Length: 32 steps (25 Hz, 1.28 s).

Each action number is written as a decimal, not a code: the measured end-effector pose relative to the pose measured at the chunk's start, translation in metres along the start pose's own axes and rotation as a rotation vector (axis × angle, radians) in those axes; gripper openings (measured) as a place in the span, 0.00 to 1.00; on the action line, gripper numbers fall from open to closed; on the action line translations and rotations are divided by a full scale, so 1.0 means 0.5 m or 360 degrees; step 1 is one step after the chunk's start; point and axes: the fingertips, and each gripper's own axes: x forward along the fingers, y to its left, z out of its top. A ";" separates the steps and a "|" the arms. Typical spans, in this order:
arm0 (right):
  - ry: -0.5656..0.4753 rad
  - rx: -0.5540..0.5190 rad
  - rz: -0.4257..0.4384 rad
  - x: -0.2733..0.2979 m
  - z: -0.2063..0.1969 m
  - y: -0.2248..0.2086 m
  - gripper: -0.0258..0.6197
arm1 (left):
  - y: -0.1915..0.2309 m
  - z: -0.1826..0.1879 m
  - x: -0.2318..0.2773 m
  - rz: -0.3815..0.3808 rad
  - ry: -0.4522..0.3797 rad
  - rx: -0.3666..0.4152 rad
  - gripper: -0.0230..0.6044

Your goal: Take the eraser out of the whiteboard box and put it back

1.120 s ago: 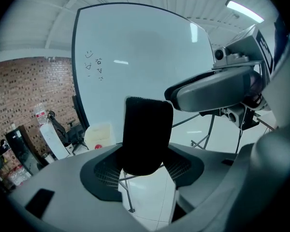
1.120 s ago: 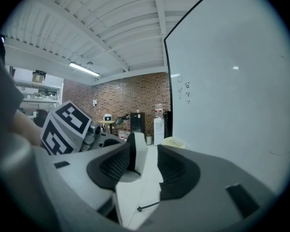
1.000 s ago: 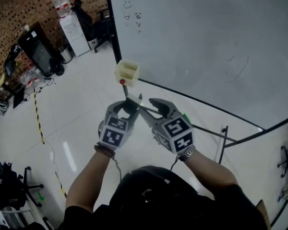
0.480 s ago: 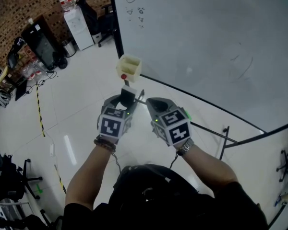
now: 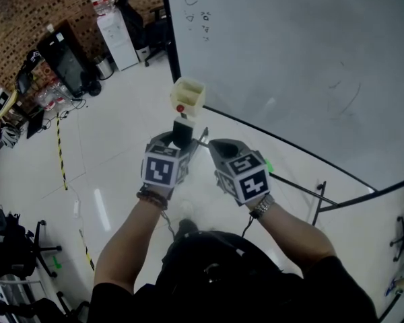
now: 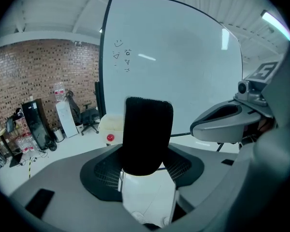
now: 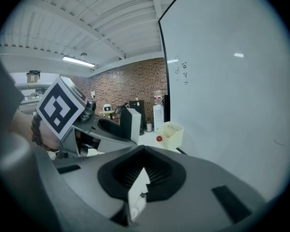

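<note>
Left gripper (image 5: 176, 145) is clamped on the eraser (image 5: 182, 132), jaws partway apart with the pads on its sides. In the left gripper view the eraser stands upright between the jaws, the black felt end sticking out past the tips and the white body sitting lower in the grip. It is out of the whiteboard box (image 5: 188, 95) and not touching it. From the head view its top sits just below the box, and from the left gripper view the box is beyond it, a bit to the left. The box is cream, open on top, and hangs at the lower left corner of the whiteboard (image 5: 289, 59), with a red round magnet (image 5: 180, 108) on its front face. I can't see into the box well enough to say what is inside. Right gripper (image 5: 214, 145) has its jaws fully together with nothing between them. It sits just beside the left one on my right, tips angled toward the eraser but apart from it. The board carries a few small scribbles (image 5: 198, 17) near its top left corner. White tile floor (image 5: 114, 126) below, with a water dispenser (image 5: 118, 36) against the brick wall (image 5: 27, 5) off to the left.
</note>
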 end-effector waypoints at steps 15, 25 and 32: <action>0.0045 0.0052 -0.0005 0.053 -0.004 -0.031 0.06 | 0.065 0.031 0.040 0.0059 0.0013 -0.0100 0.43; 0.0049 0.0072 -0.0037 0.098 0.017 -0.080 0.06 | 0.108 0.073 0.097 0.0052 -0.0009 -0.0123 0.43; 0.0052 0.0103 -0.0067 0.145 0.038 -0.125 0.06 | 0.142 0.119 0.153 0.0019 -0.0034 -0.0132 0.43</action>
